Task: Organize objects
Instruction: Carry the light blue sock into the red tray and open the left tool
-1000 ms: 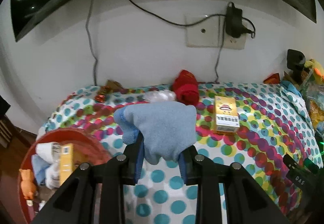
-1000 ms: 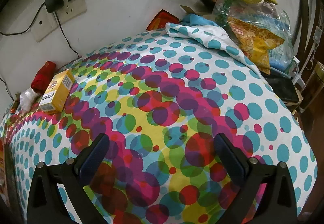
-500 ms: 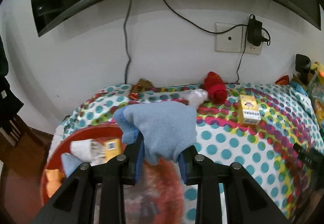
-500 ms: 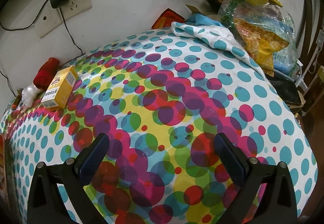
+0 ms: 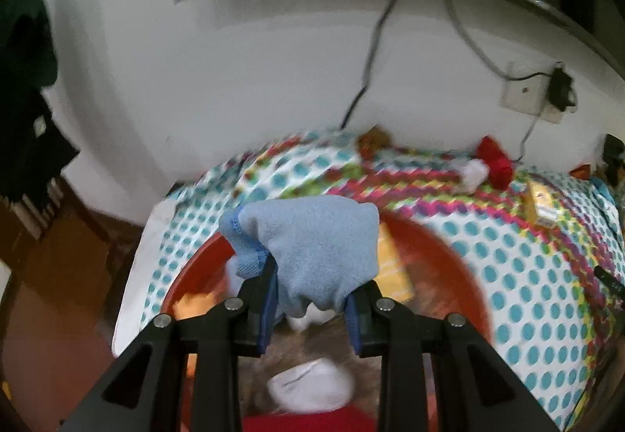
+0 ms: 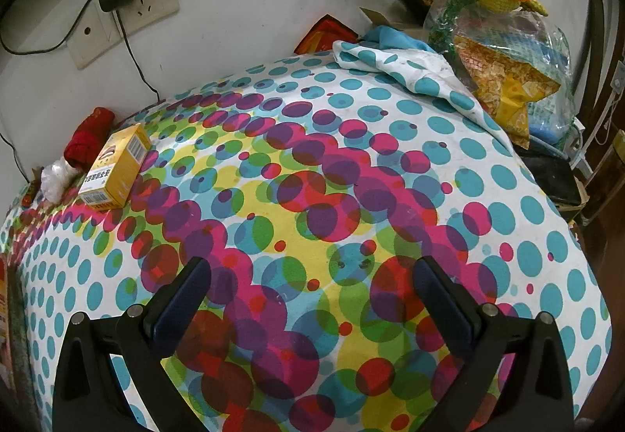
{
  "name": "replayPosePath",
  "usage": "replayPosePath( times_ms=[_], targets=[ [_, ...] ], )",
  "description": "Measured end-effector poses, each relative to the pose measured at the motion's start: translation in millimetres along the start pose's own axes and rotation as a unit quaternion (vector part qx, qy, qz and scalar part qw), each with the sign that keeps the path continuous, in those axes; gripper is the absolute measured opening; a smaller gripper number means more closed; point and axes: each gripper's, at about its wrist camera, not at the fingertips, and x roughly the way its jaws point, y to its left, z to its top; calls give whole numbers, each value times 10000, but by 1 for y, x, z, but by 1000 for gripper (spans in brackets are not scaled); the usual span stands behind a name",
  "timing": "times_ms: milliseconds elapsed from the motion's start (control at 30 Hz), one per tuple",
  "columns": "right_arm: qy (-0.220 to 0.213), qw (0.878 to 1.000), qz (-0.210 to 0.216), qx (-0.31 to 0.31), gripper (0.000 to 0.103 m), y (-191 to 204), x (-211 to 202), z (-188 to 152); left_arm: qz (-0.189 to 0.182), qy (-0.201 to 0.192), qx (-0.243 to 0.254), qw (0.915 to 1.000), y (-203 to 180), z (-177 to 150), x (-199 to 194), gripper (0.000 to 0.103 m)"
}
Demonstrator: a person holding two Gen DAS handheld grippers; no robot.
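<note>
Two hand-held grippers were in view. The left hand-held gripper (image 5: 310,309) pinched one light blue sock (image 5: 320,248), soft, bunched, with a darker blue cuff, above the one red basin (image 5: 465,275). The right hand-held gripper (image 6: 310,295) stood spread above the dotted bench (image 6: 390,143), where one yellow box (image 6: 115,170) lay.

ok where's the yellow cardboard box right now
In the right wrist view, the yellow cardboard box lies far left on the dotted tablecloth, beside the red rolled cloth.
</note>
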Motion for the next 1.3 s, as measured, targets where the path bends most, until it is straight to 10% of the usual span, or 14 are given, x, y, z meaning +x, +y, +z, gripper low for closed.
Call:
replayPosePath(
  times_ms=[700, 967, 1300],
  targets=[
    [35, 10000, -37, -59, 103, 5, 0, 0, -155, 814, -434, 9956, 25, -63, 51, 29],
    [44, 9999, -35, -84, 103, 6, 0, 0, -119, 830, -705, 9940, 31, -64, 60, 44],
    [110, 9995, -176, -231, 103, 11, 3, 0, -513, -289, -765, 9953, 29, -49, -7, 66]
  ],
)
